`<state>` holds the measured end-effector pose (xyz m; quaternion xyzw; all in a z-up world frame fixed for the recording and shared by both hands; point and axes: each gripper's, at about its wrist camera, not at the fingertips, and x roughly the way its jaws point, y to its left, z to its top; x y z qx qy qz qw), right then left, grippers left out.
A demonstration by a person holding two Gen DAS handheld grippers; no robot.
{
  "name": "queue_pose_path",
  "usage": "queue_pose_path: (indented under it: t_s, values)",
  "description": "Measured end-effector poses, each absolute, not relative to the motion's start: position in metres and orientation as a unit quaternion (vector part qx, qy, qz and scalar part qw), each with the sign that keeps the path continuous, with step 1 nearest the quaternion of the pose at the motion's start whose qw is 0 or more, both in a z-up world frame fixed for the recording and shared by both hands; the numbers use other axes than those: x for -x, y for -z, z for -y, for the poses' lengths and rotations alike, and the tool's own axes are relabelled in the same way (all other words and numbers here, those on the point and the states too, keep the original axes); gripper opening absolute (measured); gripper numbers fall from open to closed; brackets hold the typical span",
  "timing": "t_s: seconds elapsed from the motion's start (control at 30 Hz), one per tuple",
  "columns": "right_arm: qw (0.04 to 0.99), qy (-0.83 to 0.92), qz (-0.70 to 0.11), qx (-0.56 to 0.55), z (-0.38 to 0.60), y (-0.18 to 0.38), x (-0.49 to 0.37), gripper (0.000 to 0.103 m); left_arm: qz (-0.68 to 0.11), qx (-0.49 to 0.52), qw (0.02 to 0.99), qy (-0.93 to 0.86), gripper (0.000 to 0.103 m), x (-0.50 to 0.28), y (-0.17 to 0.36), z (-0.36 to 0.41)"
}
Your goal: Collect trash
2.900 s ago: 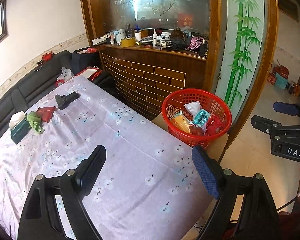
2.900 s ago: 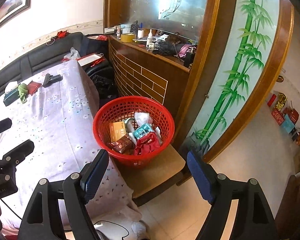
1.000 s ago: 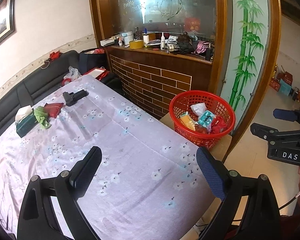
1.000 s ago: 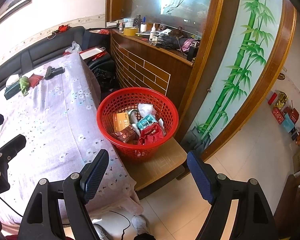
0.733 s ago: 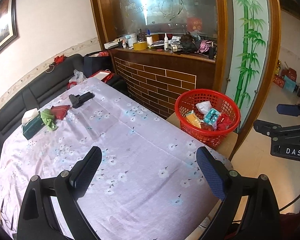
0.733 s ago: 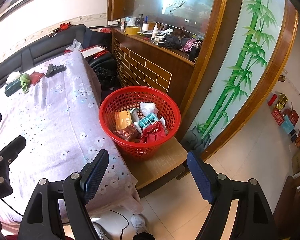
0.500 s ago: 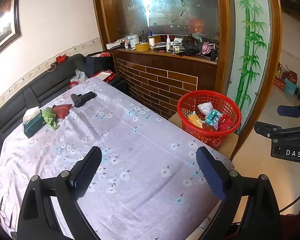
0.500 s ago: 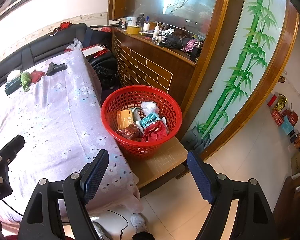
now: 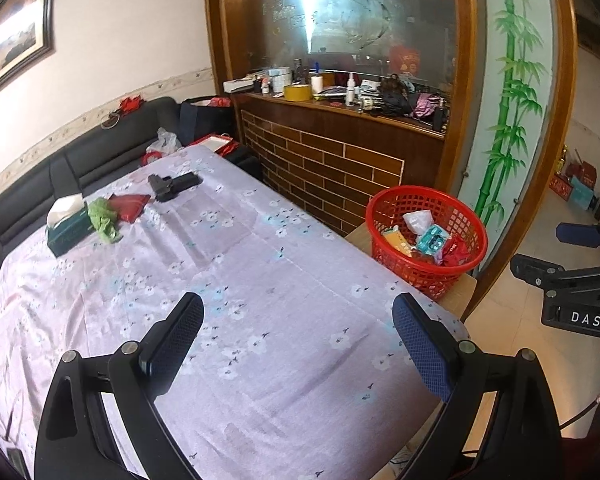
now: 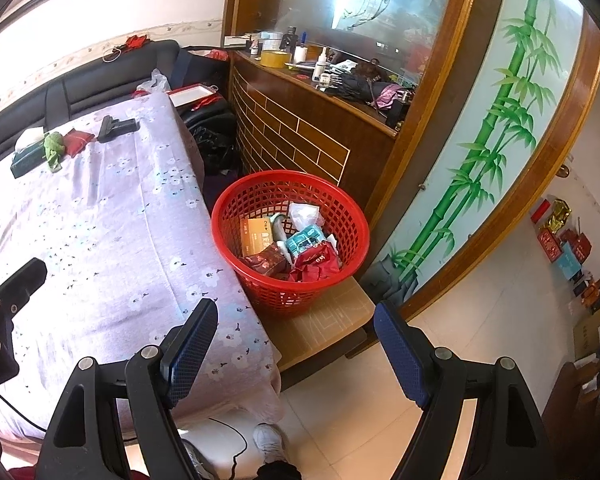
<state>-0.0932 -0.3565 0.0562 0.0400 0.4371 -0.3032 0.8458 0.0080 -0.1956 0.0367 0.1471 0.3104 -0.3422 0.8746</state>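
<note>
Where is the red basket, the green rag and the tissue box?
red basket (image 10: 356, 216): right wrist view, on its far rim.
green rag (image 9: 104, 218): left wrist view, middle of the crumpled cloth.
tissue box (image 9: 66, 234): left wrist view, its dark green side.

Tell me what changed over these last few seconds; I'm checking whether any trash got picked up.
Nothing was taken or released. The left gripper drew back a little, so more of the table shows. Both grippers stayed open and empty; the basket and the far-end items lie as before.
</note>
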Motion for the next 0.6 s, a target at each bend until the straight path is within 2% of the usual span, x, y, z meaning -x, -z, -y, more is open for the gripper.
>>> queue_pose_path:
  t_s: [0.23, 0.37, 0.6]
  values:
    - [0.848, 0.28, -0.45, -0.035, 0.343, -0.046, 0.073, 0.084, -0.337, -0.128, 0.882, 0.302, 0.095, -0.023, -0.025, 0.158]
    - [0.849, 0.25, -0.466, -0.029, 0.327, -0.03, 0.048, 0.089, -0.377, -0.101, 0.885, 0.252, 0.095, -0.041, -0.002, 0.115]
    - [0.844, 0.15, -0.515, 0.013, 0.26, 0.03, -0.027, 0.089, -0.443, -0.079, 0.885, 0.116, 0.095, -0.071, 0.051, 0.012]
